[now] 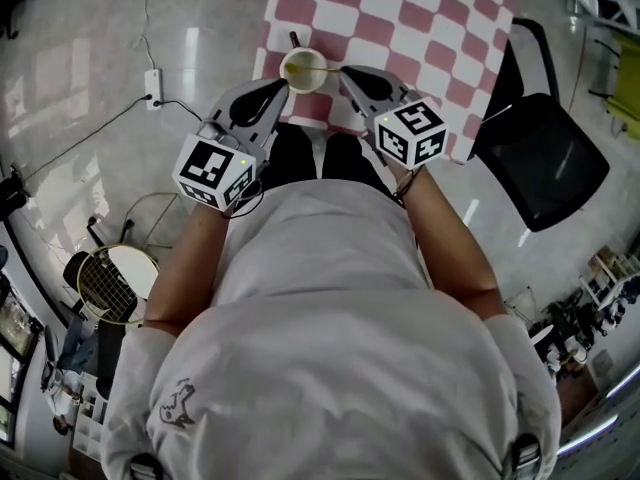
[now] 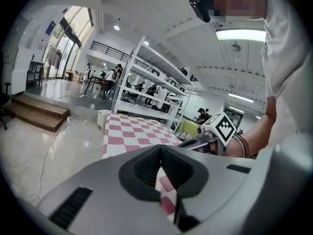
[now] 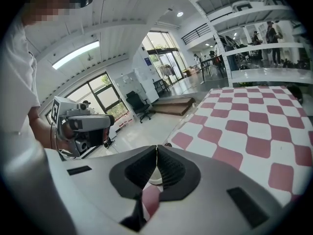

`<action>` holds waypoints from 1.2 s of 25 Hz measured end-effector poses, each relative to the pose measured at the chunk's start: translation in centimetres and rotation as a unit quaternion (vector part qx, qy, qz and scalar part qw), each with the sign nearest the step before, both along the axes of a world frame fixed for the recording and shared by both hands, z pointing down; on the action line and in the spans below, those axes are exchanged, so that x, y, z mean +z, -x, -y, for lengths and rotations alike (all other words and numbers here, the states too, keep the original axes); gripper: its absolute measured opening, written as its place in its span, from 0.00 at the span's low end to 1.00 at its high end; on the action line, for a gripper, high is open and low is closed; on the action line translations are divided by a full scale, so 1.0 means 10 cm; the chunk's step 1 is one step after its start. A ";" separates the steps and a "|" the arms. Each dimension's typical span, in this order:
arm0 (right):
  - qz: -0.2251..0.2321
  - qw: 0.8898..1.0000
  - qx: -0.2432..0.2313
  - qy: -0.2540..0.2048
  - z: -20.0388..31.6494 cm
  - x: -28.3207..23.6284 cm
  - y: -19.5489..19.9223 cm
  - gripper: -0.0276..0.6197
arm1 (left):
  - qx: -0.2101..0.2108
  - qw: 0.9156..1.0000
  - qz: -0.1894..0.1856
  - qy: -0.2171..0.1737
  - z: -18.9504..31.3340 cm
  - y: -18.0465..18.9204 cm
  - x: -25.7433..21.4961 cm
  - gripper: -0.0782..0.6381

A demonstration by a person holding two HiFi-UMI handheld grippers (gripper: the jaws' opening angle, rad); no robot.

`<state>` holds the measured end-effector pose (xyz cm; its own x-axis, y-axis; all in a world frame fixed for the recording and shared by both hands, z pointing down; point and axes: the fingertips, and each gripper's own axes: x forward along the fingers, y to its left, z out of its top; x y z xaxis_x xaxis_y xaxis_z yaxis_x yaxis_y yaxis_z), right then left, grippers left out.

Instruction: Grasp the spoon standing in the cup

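A pale cup (image 1: 303, 68) stands at the near edge of the red-and-white checked table (image 1: 430, 18). A thin spoon handle (image 1: 328, 69) slants from the cup toward the right. My right gripper (image 1: 344, 71) has its tips at the end of that handle, jaws shut on it. In the right gripper view the jaws (image 3: 156, 148) meet at the tip, and the cup's white rim (image 3: 153, 176) shows below them. My left gripper (image 1: 287, 86) is shut with nothing in it, its tip by the cup's near left side. In its own view the jaws (image 2: 160, 148) are pressed together over the cloth.
A black chair (image 1: 545, 158) stands right of the table. On the glossy floor at the left lie a white power strip (image 1: 153, 86) with its cable and a round wire-mesh stool (image 1: 112, 283). White shelving (image 2: 146, 77) rises beyond the table.
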<state>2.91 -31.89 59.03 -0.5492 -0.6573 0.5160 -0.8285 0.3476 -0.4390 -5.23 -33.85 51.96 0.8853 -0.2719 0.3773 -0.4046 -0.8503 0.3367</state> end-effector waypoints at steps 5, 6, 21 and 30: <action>-0.013 1.000 -0.005 -0.016 -0.04 -0.21 0.00 0.09 | -0.011 1.000 -0.007 -0.018 0.01 0.02 -0.16 0.13; -0.015 1.000 -0.006 -0.019 -0.06 -0.26 -0.01 0.09 | -0.013 1.000 -0.009 -0.022 0.01 0.03 -0.20 0.13; -0.024 0.997 -0.032 -0.068 -0.13 -0.84 -0.13 0.09 | -0.063 0.993 -0.028 -0.094 -0.08 0.13 -0.80 0.13; -0.015 0.994 -0.056 -0.095 -0.21 -1.07 -0.38 0.09 | -0.103 0.989 -0.020 -0.105 -0.40 0.05 -0.90 0.13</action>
